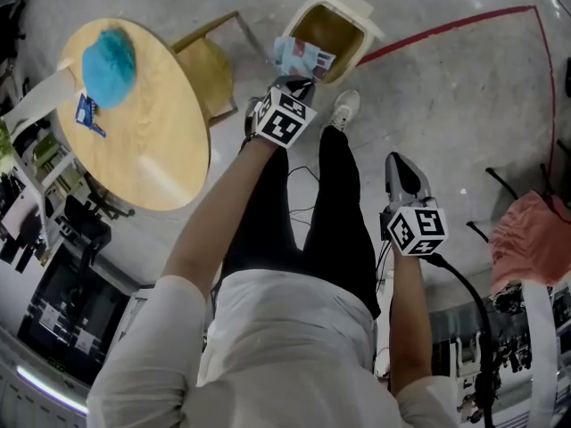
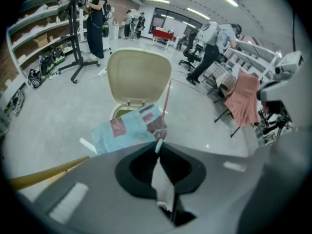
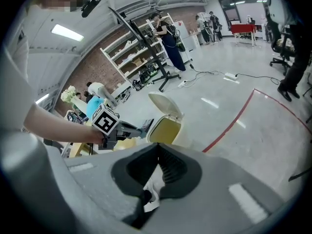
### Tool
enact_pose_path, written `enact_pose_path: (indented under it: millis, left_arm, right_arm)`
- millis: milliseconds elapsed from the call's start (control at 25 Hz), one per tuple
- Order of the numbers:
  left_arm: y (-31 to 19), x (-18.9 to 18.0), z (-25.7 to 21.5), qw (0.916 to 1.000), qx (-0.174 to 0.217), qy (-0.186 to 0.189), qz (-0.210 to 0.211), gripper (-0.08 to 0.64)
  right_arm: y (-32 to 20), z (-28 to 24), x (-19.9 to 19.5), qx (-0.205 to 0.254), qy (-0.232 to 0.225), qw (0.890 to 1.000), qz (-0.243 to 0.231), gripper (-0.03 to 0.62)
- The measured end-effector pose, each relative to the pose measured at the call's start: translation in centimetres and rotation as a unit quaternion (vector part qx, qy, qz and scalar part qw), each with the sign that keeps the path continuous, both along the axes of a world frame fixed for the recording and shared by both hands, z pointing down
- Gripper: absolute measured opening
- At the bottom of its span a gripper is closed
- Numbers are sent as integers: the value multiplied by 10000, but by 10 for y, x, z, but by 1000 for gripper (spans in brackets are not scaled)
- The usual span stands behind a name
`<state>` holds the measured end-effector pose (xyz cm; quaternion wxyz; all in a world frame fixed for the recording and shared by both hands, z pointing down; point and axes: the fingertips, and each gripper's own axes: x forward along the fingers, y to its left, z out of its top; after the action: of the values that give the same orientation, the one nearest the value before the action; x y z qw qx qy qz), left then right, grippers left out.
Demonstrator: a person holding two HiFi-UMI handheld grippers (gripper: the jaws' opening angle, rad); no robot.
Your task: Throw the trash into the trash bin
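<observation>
A cream trash bin [image 1: 343,5] stands on the floor with its lid [image 2: 139,74] swung up. My left gripper [image 1: 294,86] is shut on the edge of a light blue wrapper [image 1: 301,57] printed with red. It holds the wrapper just above the near rim of the bin. In the left gripper view the wrapper [image 2: 129,129] hangs from the jaw tips, in front of the bin's opening. My right gripper [image 1: 400,161] is lower right, over bare floor beside the person's leg. It is shut with nothing in it. The right gripper view shows the bin [image 3: 166,129] ahead with the left gripper [image 3: 127,129] beside it.
A round wooden table [image 1: 169,150] at the left carries a blue fluffy thing [image 1: 109,65] and a small blue packet [image 1: 87,110]. A wooden stool [image 1: 210,68] stands between table and bin. A red floor line [image 1: 446,29] runs right of the bin. A pink cloth [image 1: 531,239] hangs far right.
</observation>
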<state>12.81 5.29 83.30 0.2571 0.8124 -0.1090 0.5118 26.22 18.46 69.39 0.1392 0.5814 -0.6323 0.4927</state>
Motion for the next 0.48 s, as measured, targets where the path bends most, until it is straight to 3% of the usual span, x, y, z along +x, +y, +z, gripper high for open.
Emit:
enact_pose_path:
  millis: [480]
  left_arm:
    - [7, 1, 54, 9999, -94, 23, -118, 18]
  right_arm:
    - [-2, 50, -6, -33, -120, 9999, -9, 0]
